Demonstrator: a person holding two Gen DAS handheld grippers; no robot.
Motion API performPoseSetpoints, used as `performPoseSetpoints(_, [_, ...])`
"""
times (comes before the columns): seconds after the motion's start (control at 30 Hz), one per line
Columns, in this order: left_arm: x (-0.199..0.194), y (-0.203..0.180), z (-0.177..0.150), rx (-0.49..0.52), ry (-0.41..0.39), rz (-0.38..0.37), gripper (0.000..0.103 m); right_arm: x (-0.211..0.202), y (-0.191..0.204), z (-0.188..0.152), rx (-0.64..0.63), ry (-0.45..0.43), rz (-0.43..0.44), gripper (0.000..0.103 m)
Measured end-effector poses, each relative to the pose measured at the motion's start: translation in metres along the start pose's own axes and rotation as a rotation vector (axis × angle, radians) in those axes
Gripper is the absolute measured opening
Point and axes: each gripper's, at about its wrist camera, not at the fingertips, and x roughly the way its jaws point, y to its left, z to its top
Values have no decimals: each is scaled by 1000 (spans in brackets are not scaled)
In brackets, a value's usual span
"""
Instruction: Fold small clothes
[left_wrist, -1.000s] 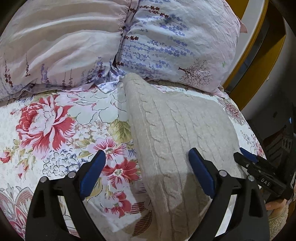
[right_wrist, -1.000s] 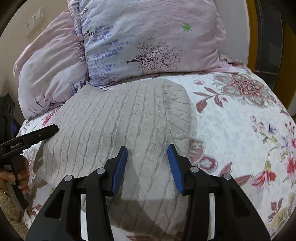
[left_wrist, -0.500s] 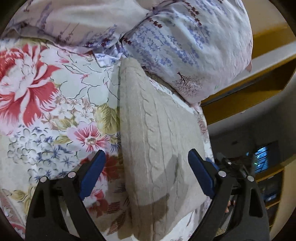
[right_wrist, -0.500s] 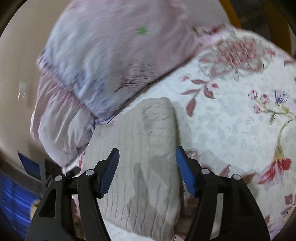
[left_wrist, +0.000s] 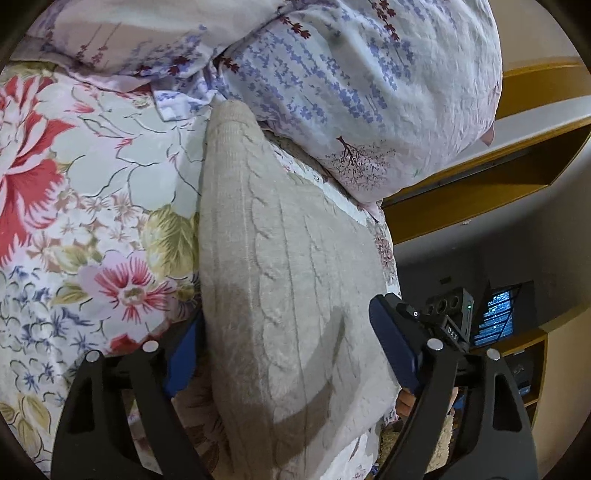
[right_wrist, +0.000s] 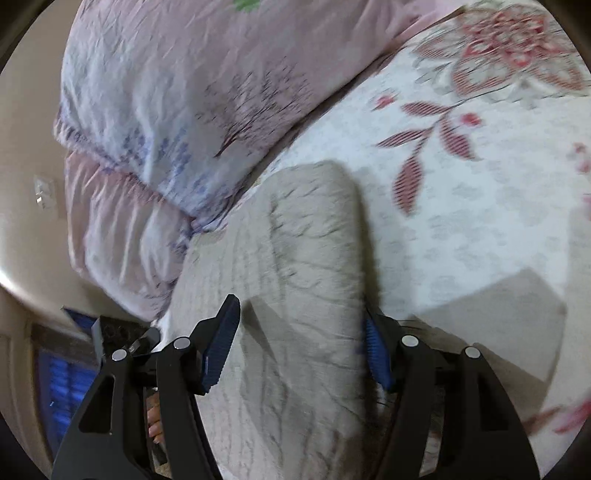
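Note:
A folded beige cable-knit sweater (left_wrist: 288, 280) lies on a floral bedsheet (left_wrist: 92, 206), its far end under the pillows. My left gripper (left_wrist: 288, 354) is open, its jaws straddling the sweater's near end, the left pad tucked at the sweater's left edge. In the right wrist view the sweater (right_wrist: 295, 295) fills the middle. My right gripper (right_wrist: 301, 350) is open and straddles the sweater too, the right pad at its right edge. The right gripper also shows at the right of the left wrist view (left_wrist: 443, 328).
Two lavender-print pillows (left_wrist: 351, 81) lie at the head of the bed, also in the right wrist view (right_wrist: 192, 103). The bed's edge runs just right of the sweater, beyond it yellow wooden shelving (left_wrist: 498, 173). A wall switch (right_wrist: 43, 192) is at the left.
Both grippers have tilted and moved lower and closer to the sweater. Their open jaws now sit at its side edges. The right wrist view is blurred by motion.

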Motion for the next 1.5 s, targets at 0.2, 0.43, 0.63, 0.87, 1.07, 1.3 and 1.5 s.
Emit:
performPoseSetpoints(0.2, [9, -1, -1, 10, 17, 15, 63, 14, 15, -5, -68, 11, 14, 43])
performPoseSetpoints(0.43, [-3, -3, -2, 48, 3, -14, 38, 1, 27, -11, -63, -56, 62, 31])
performPoseSetpoints(0.63, [-40, -6, -2, 85, -25, -36, 37, -4, 65, -24, -128, -86, 111, 30])
performPoseSetpoints(0.87, [-120, 15, -8, 125, -98, 31, 37, 41, 123, -49, -267, -33, 116, 29])
performPoseSetpoints(1.07, [-147, 75, -8, 29, -126, 183, 46, 114, 144, -68, -315, 73, -28, 39])
performPoseSetpoints(1.3, [-163, 82, -17, 65, -240, 248, 64, 96, 133, -59, -262, 37, -10, 50])
performPoseSetpoints(1.5, [-187, 40, -34, 286, -407, 351, 67, 90, 130, -48, -223, -31, -9, 36])
